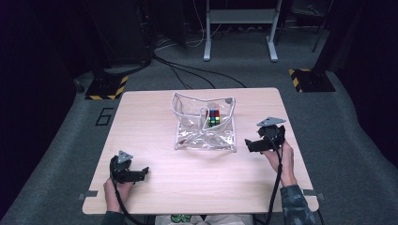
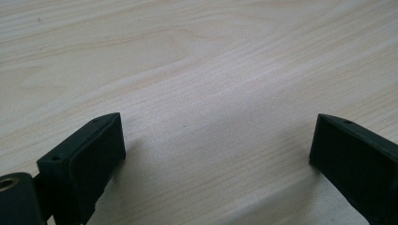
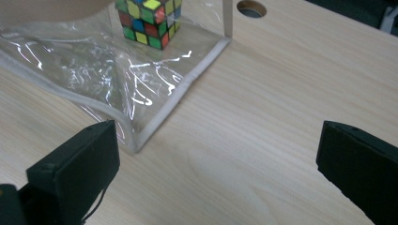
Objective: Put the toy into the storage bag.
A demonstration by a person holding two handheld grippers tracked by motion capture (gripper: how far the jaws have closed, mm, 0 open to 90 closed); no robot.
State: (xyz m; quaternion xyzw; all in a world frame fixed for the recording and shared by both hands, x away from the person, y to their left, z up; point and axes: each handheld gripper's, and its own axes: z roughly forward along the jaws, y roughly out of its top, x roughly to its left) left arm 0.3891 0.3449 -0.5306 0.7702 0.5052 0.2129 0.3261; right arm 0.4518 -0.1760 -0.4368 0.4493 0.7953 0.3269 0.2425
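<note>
One clear pouch (image 1: 204, 126), one puzzle cube (image 1: 214, 117) inside it, mid-surface (image 1: 155, 187). Pouch roughly square, mouth facing up, no clear long axis. Right gripper (image 1: 248, 145) just beside its near corner, jaws wide. Left gripper (image 1: 143, 172) well apart, jaws wide.

A lab: hazard-striped stand bases (image 1: 107, 87), floor cables (image 1: 187, 70) and grey carpet surround one bare wooden table (image 1: 155, 187).

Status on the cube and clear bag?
Done: the puzzle cube sits inside the clear bag. In hand: nothing; the left tool is open over bare table, and the right tool is open beside the bag's corner. Left: whatever follows; the bag's top gapes open.
</note>
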